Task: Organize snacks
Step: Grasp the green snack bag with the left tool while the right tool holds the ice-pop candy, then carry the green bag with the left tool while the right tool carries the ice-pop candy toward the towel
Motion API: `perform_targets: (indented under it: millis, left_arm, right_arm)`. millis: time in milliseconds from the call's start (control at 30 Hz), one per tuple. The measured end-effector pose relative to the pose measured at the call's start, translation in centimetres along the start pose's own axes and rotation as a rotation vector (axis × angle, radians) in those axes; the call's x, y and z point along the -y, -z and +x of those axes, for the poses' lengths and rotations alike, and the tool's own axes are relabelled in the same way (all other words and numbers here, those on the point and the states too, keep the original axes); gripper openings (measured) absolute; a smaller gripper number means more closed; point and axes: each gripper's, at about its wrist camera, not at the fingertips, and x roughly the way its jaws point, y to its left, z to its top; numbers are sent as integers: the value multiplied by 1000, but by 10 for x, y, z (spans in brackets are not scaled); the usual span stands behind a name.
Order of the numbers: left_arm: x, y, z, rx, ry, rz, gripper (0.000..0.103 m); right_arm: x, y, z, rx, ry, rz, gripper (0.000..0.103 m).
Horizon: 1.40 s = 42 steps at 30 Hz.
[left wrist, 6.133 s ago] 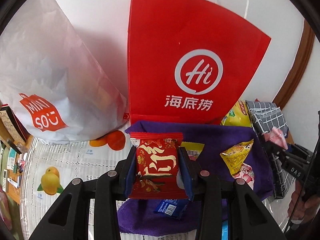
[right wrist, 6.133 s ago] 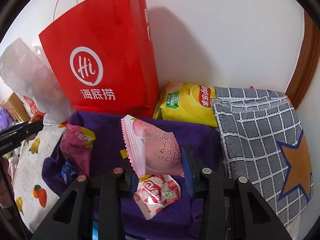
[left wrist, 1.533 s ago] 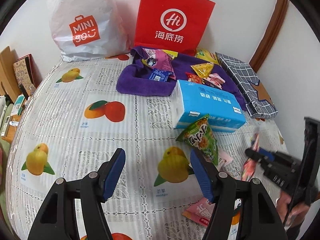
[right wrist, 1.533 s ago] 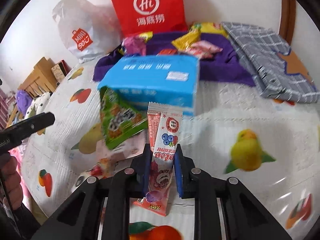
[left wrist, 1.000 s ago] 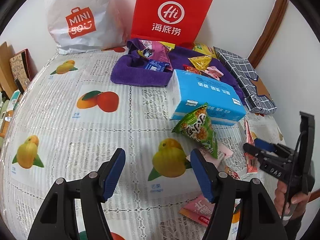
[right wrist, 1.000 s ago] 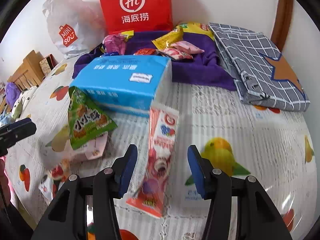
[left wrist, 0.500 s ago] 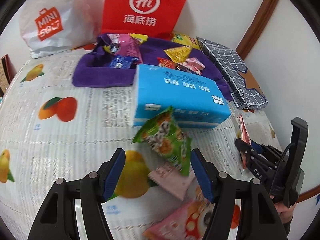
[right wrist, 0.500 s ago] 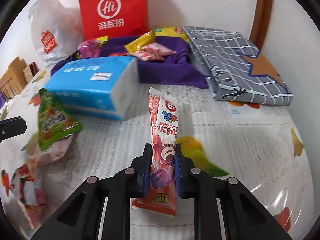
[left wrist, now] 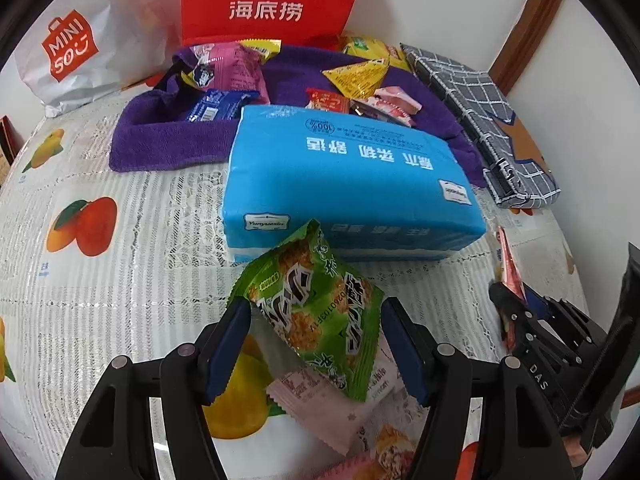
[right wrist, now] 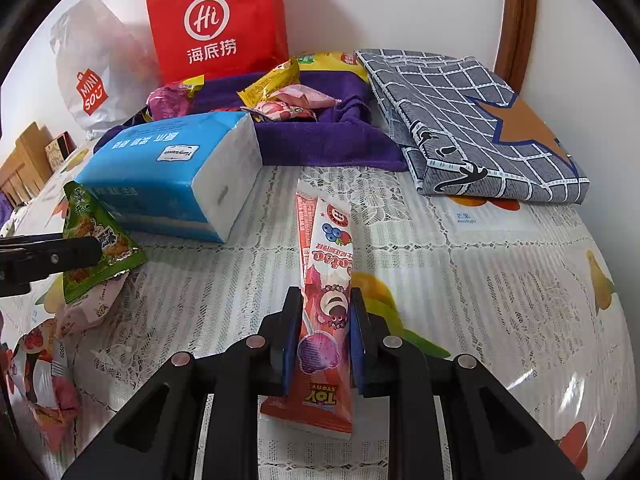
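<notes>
My left gripper [left wrist: 314, 340] is open, its jaws on either side of a green snack packet [left wrist: 312, 312] that leans on a pink packet [left wrist: 320, 408]; the pads look just short of the packet. My right gripper [right wrist: 324, 332] is shut on a long pink lollipop packet [right wrist: 326, 276] and shows at the right edge of the left wrist view [left wrist: 516, 308]. The green packet also shows in the right wrist view [right wrist: 96, 244]. A purple towel [left wrist: 160, 140] at the back holds several snacks.
A blue tissue pack [left wrist: 344, 184] lies between the grippers and the towel. A red paper bag [left wrist: 268, 0] and a white Miniso bag [left wrist: 80, 48] stand against the wall. A grey checked cloth [right wrist: 472, 128] lies at the right. More packets [right wrist: 44, 364] lie at the table's near left.
My left gripper has moved forward and down around the green packet. My right gripper, which opened and shut again on the lollipop packet a second ago, holds it still.
</notes>
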Motion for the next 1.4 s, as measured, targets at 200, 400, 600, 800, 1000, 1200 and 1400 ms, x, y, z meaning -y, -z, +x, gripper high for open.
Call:
perform_targets:
  millis: [200,400,600,800,1000,1200,1400]
  left_arm:
    - [0,-1,2,6,-12,-7,56]
    - [-5,3,-5,30,-18,-18,51]
    - [-9,7,-17,53,-19,-34,51]
    - [-11,7,-27,58,-5,-13,51]
    - [-13,1,-35,55,18,43,51]
    - [-19,-5,-44,54,56,89,51]
    - [-25,-11,-49,53,79,118,50]
  right_arm:
    - [-3,0,0,-2,11,-14,22]
    - [-4,-2,-2,-3,27,-34,22]
    - [-5,-1,-8,-6,28,-41,21]
    - [-8,-3,-28,-4,3,-14,21]
    - [-13,-12,-51,25,18,45,21]
    - [-28,-22,-79,66,37,89,21]
    - [-44,-28,-97,87,59,101,21]
